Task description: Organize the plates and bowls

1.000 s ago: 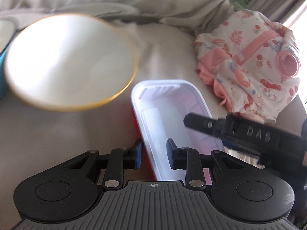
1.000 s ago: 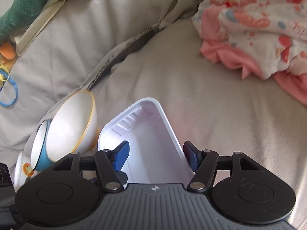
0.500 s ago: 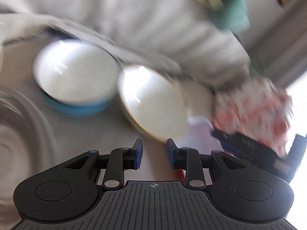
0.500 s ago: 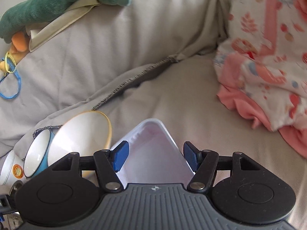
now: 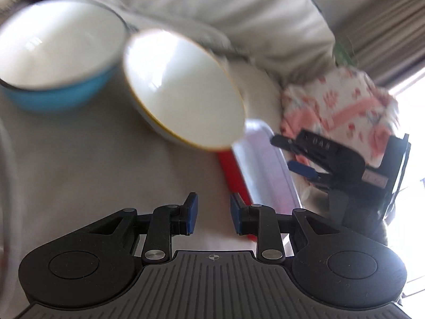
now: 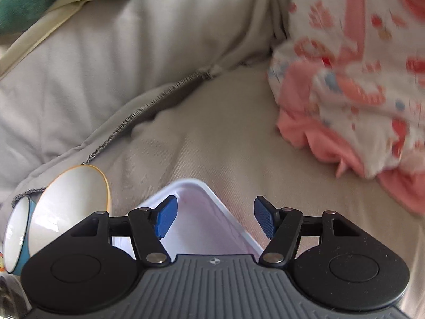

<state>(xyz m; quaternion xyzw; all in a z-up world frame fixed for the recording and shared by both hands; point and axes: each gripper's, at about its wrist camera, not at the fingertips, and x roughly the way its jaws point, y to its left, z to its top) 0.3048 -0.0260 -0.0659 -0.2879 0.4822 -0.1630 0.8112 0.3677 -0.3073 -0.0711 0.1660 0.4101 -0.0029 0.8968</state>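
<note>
Two bowls [image 5: 183, 90] at left, tray [image 6: 202, 220] near right — both grippers [image 5: 213, 216] [image 6: 213, 219] apart, empty; approach gold-rimmed bowl's edge squarely, pinch firmly.

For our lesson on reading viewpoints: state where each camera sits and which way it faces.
Left wrist: sits on the left claw, looking down and forward over a beige cushion at a blue bowl and gold-rimmed bowl; the right claw shows too.
Right wrist: sits on the right claw, looking down over a white tray toward a pink floral cloth.
Shared: both bowls, tray, cloth.
</note>
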